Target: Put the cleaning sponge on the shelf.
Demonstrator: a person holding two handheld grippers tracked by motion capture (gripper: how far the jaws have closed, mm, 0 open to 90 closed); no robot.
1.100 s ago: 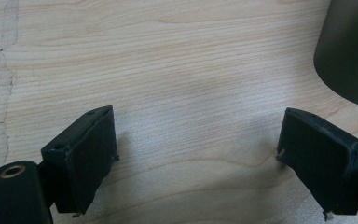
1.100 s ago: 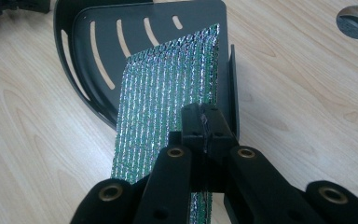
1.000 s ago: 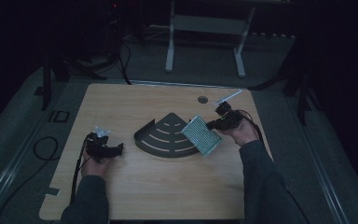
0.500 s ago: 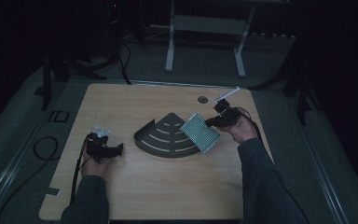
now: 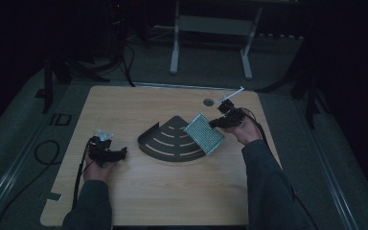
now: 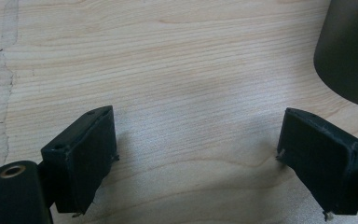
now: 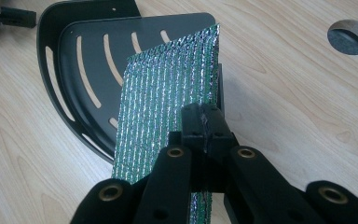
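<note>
Right tongs (image 5: 216, 122): clamped tight on the edge of a shiny green-and-silver foil pouch (image 5: 203, 133), held tilted above the table (image 5: 139, 196). Pouch hangs over the near rim of a black slotted corner tray (image 5: 167, 141), just ahead of these tongs. Left tongs (image 5: 120, 152): jaws wide apart, nothing between them, resting low on the wood, well apart from the pouch, the tray's curved side just ahead of them.
</note>
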